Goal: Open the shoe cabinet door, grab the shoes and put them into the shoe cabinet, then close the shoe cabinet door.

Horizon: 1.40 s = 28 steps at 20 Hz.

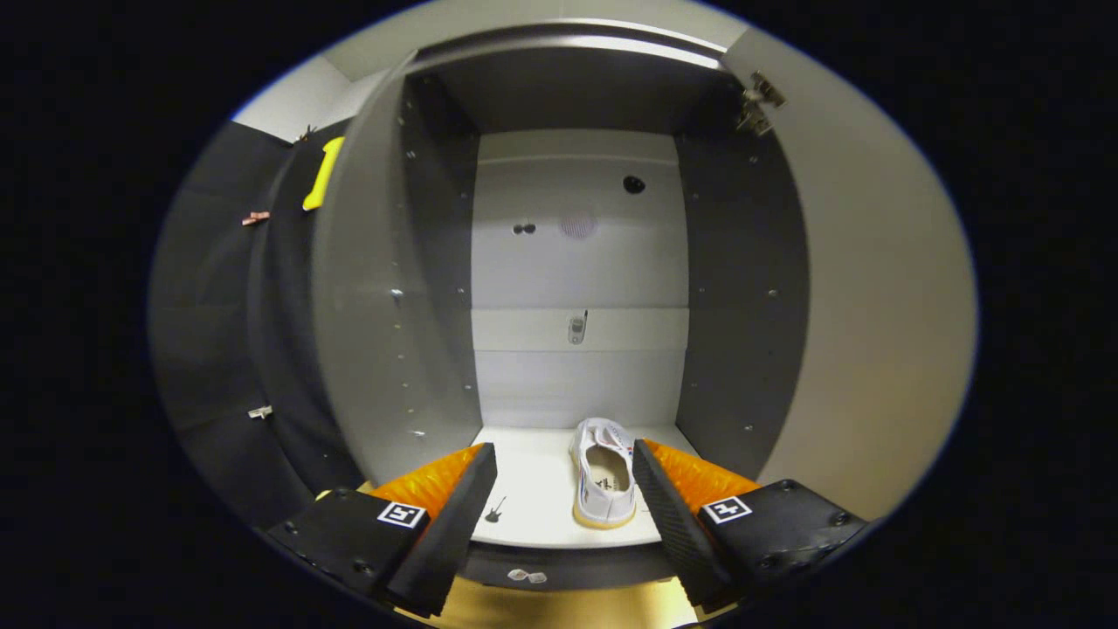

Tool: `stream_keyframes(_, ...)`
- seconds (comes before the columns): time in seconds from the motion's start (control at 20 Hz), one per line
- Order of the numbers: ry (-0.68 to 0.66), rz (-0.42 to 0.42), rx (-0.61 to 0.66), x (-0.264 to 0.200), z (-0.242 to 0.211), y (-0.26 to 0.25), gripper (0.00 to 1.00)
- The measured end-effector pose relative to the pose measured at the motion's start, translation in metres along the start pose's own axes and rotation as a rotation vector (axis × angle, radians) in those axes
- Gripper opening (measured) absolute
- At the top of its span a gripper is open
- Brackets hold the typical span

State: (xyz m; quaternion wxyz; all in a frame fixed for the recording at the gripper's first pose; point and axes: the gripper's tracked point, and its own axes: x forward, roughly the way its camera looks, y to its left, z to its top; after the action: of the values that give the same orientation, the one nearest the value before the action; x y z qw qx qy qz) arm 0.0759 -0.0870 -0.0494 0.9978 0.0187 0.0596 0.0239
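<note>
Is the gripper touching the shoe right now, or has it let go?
Apart. In the gripper view the gripper is open, and the white shoe sits on the cabinet floor with floor visible between it and each finger.

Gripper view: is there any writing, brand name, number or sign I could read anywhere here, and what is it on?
No text here can be read.
Insole of the white shoe on the cabinet floor: a dark printed mark, too small and blurred to read.
Square black-and-white markers on the open gripper: patterns, not words.
Cabinet door: no writing visible.
</note>
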Motion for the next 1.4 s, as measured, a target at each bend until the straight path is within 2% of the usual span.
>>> stream_keyframes(0.35,-0.045,-0.047,0.032,-0.141,0.020,0.000,0.98)
stream_keyframes(0.8,-0.124,-0.042,0.080,-0.302,0.052,-0.050,0.98)
stream_keyframes(1.15,-0.113,-0.053,0.051,-0.352,0.043,-0.142,0.98)
stream_keyframes(1.4,-0.106,-0.063,0.040,-0.360,0.038,-0.207,0.98)
